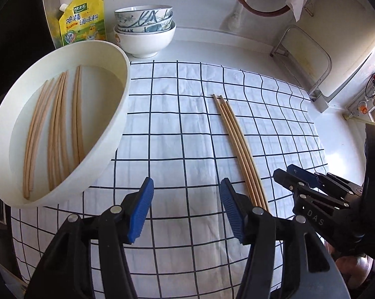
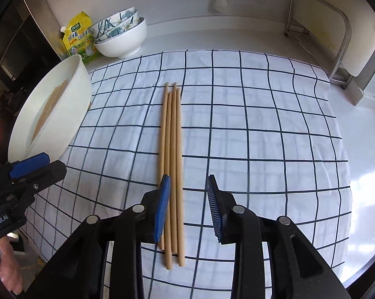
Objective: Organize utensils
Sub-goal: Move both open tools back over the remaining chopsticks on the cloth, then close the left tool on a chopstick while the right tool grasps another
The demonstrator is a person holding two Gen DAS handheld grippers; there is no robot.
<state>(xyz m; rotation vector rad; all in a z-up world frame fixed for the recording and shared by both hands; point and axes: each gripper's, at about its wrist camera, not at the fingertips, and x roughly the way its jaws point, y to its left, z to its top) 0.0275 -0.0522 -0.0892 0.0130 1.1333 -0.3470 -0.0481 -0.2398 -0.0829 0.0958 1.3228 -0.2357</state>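
Observation:
Several wooden chopsticks [image 2: 172, 149] lie side by side on the checked cloth [image 2: 262, 137]; they also show in the left wrist view [image 1: 239, 144]. More chopsticks [image 1: 55, 129] lie in a white round basin [image 1: 117, 114] at the left, which also shows in the right wrist view [image 2: 70, 109]. My right gripper [image 2: 188, 206] is open, just above the near ends of the loose chopsticks, which run under its left finger. My left gripper [image 1: 187, 209] is open and empty above the cloth, between the basin and the chopsticks. The right gripper shows at the right of the left wrist view [image 1: 297, 177].
Stacked bowls [image 1: 145, 30] and a yellow seasoning pouch [image 1: 84, 20] stand at the back by the wall. A metal rack with a cutting board [image 1: 304, 57] stands at the back right. The cloth covers a white counter [image 2: 361, 174].

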